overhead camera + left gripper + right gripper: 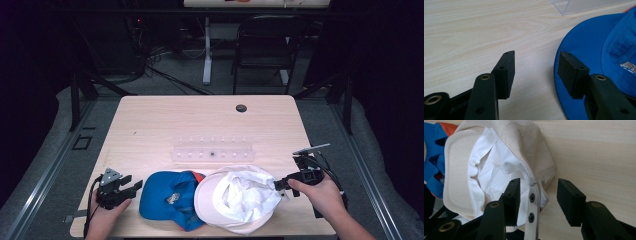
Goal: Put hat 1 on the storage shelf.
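A blue cap (pixel 167 197) lies near the table's front edge, its brim (pixel 594 47) toward my left gripper. Overlapping it on the right is a cream cap (pixel 240 200), upside down with its white lining (pixel 486 170) showing. My left gripper (pixel 132 185) rests open on the table just left of the blue brim, one pad (pixel 571 72) over the brim's edge and nothing between its jaws (pixel 536 67). My right gripper (pixel 280 186) is open at the cream cap's right side. The cap's back strap with two snaps (pixel 533 202) stands between the jaws (pixel 539 195), and the pads do not press on it.
A clear plastic rack (pixel 212 150) lies across the middle of the table behind the caps, its corner (pixel 584 6) beyond the left gripper. A dark cable hole (pixel 241 108) sits near the far edge. Bare wood (pixel 599 152) lies right of the cream cap. A chair (pixel 265 45) stands beyond the table.
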